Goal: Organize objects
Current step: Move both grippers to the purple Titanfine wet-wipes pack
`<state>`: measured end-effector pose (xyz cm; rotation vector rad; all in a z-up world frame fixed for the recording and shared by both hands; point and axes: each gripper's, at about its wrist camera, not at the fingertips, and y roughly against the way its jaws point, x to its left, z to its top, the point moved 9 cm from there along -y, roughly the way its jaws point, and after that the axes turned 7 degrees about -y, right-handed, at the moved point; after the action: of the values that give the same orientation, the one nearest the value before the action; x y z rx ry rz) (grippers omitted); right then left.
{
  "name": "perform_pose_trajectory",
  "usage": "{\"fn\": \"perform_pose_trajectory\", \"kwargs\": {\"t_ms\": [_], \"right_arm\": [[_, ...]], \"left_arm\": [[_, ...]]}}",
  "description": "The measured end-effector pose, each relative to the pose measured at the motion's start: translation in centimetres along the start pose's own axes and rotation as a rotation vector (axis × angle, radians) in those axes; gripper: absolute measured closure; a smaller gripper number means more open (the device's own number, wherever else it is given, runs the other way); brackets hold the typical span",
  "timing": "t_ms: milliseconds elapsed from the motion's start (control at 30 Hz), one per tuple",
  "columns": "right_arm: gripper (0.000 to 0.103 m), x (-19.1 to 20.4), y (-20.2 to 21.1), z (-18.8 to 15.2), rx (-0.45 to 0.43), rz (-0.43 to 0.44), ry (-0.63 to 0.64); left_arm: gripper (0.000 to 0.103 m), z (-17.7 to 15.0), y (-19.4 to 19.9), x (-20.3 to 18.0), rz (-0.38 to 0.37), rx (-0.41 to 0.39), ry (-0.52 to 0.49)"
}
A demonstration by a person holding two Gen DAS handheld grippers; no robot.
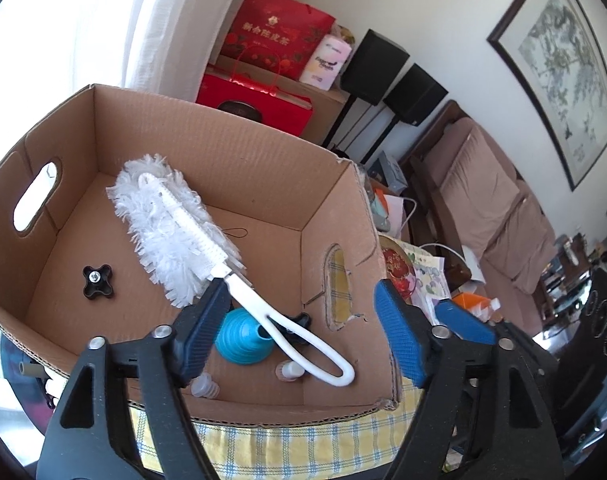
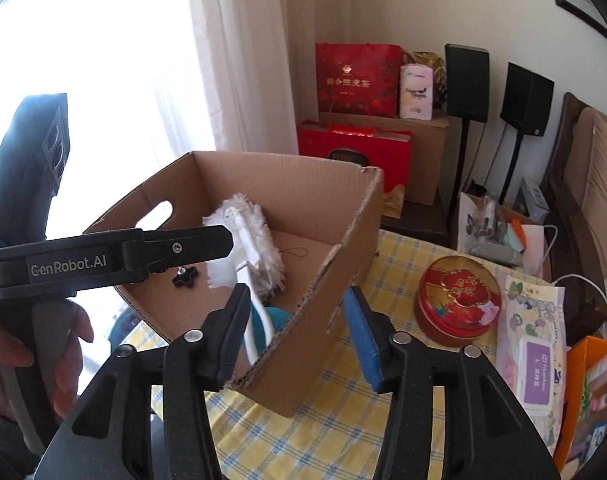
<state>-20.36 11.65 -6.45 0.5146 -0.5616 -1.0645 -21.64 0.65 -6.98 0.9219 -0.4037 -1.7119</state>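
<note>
Left wrist view: your left tongs [image 1: 299,332] stand wide, gripping nothing; the white duster [image 1: 175,228] lies inside the cardboard box [image 1: 239,152]. Your right tongs [image 2: 295,336] stand apart, empty, straddling the box's near wall.

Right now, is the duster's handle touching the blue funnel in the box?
Touching. The left wrist view shows the duster handle lying straight across the top of the funnel inside the box, with no gap visible between them.

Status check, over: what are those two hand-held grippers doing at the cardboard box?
Left hand-held gripper open, empty. Right hand-held gripper open, empty. White duster lying in cardboard box. Nothing in the way.
</note>
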Motion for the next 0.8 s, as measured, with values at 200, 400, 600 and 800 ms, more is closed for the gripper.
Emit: {"fn": "perform_pose_trajectory", "kwargs": {"t_ms": [200,400,600,800], "right_arm": [[0.035,-2.3,1.7,-0.2,-0.019,-0.045,-0.035],[0.016,-4.7,3.4,-0.5,-0.036,-0.054,-0.101],[0.009,-7.3,5.1,-0.7,-0.055,-0.116,-0.134],[0.001,-9.3,6.7,-1.0,-0.076,-0.142,-0.167]], "left_arm": [[0.009,0.2,0.2,-1.3,-0.001,-0.013,-0.032],[0.009,-0.4,-0.2,-3.5,0.009,0.008,-0.106],[0.008,-1.0,-0.6,-6.2,0.025,0.022,-0.2],[0.008,-1.3,-1.1,-8.4,0.021,0.03,-0.258]]}}
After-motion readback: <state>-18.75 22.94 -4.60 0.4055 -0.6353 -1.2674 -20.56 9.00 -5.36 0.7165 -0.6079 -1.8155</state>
